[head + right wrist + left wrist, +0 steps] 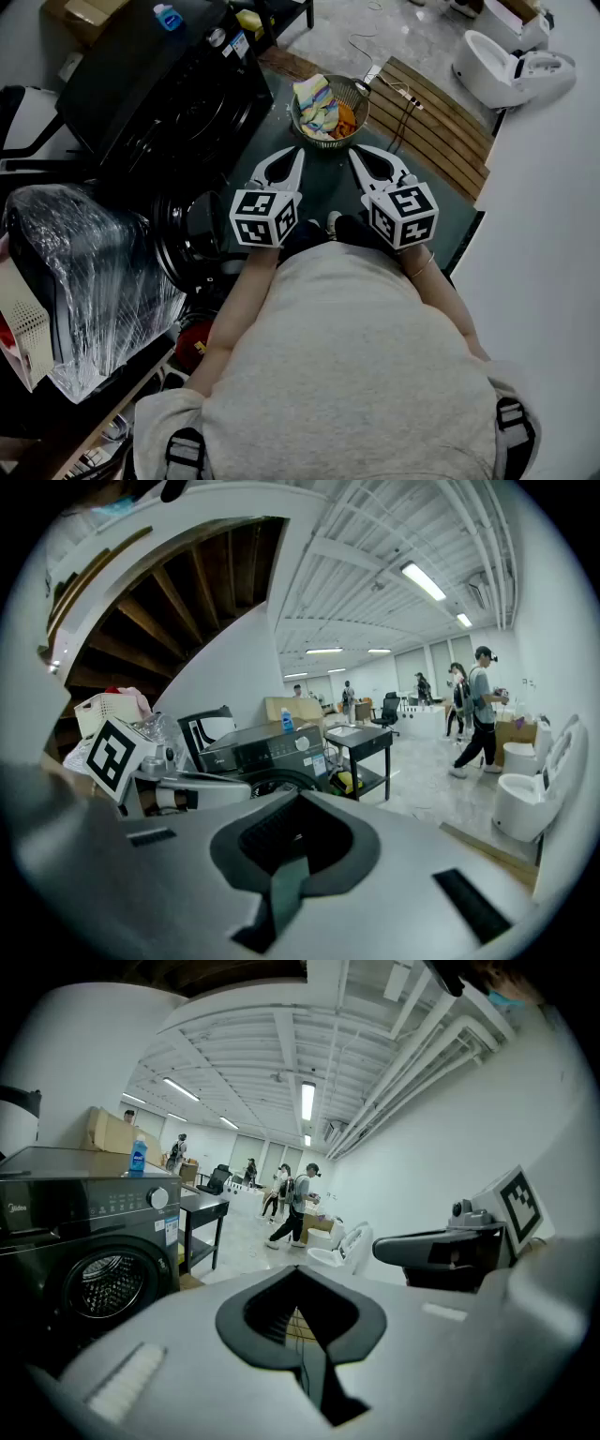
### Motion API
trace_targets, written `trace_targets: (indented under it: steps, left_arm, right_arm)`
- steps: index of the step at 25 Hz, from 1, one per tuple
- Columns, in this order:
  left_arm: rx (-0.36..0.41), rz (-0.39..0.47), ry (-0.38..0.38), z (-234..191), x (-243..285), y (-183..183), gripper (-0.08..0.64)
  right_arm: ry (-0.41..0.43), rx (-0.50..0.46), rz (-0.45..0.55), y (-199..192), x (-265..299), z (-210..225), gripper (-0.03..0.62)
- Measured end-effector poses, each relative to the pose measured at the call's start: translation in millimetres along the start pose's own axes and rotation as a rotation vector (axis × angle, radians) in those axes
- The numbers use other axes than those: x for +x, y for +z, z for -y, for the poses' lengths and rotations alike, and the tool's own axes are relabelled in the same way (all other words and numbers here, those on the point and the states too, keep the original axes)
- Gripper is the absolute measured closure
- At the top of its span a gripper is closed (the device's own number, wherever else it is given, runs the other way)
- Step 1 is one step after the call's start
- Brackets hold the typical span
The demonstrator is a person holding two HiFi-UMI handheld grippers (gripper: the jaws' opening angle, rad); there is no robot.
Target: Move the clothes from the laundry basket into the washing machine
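Our grey shirt (356, 375) fills the bottom of the head view, since we stand right over the work. At far left sits a plastic-wrapped bundle (84, 272), out of the way. Next to it is the washing machine (178, 94), and its round door (192, 239) looks swung open, ready to take a load. The left gripper (292, 161) is clenched on nothing and points slightly down at the laundry basket (361, 94). The basket sits on the floor ahead, near the machine, so we judge each carry will be short. The clothes (317, 103) all lie inside it. The right gripper (361, 159) is likewise clamped empty, level with its twin, short of the rim. Wooden slats (441, 131) lie beyond at right.
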State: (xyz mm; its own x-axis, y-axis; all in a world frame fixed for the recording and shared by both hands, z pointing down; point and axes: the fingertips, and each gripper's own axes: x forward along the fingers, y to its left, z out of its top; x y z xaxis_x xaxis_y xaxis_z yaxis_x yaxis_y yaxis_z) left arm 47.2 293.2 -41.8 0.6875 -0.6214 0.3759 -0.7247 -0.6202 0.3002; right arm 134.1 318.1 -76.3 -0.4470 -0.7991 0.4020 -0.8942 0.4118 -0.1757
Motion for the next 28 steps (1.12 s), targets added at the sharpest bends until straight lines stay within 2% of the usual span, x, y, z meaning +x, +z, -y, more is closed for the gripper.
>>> trace_targets:
  steps: [5, 13, 16, 21, 28]
  left_arm:
    - [-0.002, -0.009, -0.016, -8, -2, 2, 0.551]
    - [0.011, 0.001, -0.046, -20, -4, 12, 0.551]
    - [0.029, 0.002, -0.065, -27, -4, 11, 0.551]
    - [0.011, -0.02, -0.034, -51, 1, 2, 0.551]
    - [-0.051, -0.043, 0.01, -83, 21, -9, 0.551]
  right_arm:
    - [0.008, 0.072, 0.028, 4, 4, -2, 0.584]
    - [0.022, 0.041, 0.019, 9, 21, -19, 0.584]
    - [0.003, 0.025, 0.011, 7, 27, -23, 0.584]
    - [-0.04, 0.004, -0.029, -4, 35, -21, 0.584]
    - [-0.006, -0.041, -0.111, -9, 68, 1, 0.584]
